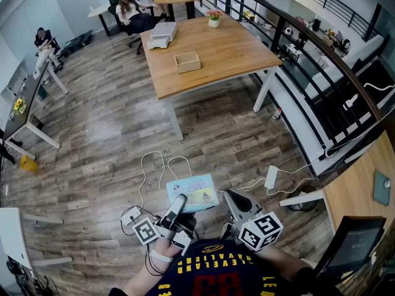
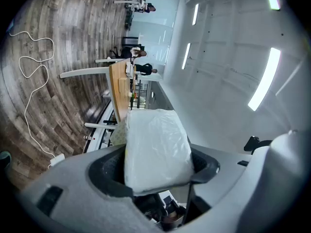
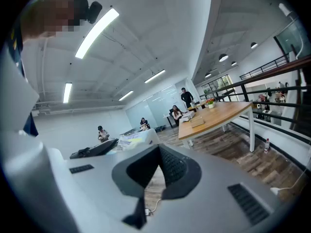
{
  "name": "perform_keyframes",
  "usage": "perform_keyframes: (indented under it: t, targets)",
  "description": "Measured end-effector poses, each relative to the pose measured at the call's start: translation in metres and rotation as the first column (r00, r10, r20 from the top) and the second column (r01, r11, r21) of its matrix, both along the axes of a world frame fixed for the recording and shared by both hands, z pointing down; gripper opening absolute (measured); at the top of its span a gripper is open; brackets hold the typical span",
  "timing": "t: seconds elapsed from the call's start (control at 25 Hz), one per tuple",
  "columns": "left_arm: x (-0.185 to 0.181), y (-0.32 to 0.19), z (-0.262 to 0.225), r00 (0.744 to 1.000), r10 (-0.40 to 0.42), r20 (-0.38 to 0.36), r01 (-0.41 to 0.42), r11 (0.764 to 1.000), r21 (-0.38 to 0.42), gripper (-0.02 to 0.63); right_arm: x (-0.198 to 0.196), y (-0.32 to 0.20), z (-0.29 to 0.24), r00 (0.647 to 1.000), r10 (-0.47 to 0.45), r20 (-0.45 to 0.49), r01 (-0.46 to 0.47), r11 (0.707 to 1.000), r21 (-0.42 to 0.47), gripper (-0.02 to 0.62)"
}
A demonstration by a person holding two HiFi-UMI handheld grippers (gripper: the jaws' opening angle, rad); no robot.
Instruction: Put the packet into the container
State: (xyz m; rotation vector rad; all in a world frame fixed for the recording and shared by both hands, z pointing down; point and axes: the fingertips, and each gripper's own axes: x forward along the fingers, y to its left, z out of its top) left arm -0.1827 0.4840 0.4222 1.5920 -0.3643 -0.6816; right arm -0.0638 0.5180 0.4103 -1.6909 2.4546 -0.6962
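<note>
Left gripper (image 1: 179,200) pinches the packet (image 1: 195,191) between its 2 jaws; right gripper (image 1: 232,197), just beside, is pressed together, empty; container (image 1: 187,61) sits on the table (image 1: 229,47) well ahead; a cable (image 1: 147,165) loops on the floor between.

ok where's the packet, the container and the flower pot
packet (image 1: 196,193): head view, middle of its printed face
container (image 1: 189,68): head view, its near side wall
flower pot (image 1: 214,22): head view, front of the white pot
</note>
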Motion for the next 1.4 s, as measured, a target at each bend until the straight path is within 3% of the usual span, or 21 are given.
perform_keyframes:
  t: [0.48,0.8,1.0,1.24,1.4]
  targets:
    - [0.007,0.001,-0.001,1.000,-0.010,0.005,0.010,1.000,-0.004,0.304,0.005,0.001,-0.001,1.000,-0.016,0.006,0.016,1.000,0.000,0.011]
    - [0.032,0.007,-0.008,0.999,-0.050,0.005,0.050,0.999,0.018,0.304,0.038,0.009,-0.012,0.997,-0.035,0.075,0.032,0.999,0.031,0.014]
    - [0.056,0.014,-0.005,0.997,-0.077,-0.015,0.077,0.997,0.005,0.304,0.059,0.012,-0.015,0.988,-0.066,0.137,0.062,0.997,0.039,0.101]
    - [0.059,0.012,0.003,0.992,-0.121,0.026,0.122,0.992,-0.027,0.304,0.067,0.005,-0.017,0.967,-0.117,0.227,0.112,0.993,0.032,0.139]
    - [0.066,-0.015,0.002,0.993,-0.115,0.021,0.116,0.993,-0.021,0.304,0.065,-0.019,-0.018,0.957,-0.139,0.254,0.137,0.990,0.023,0.171]
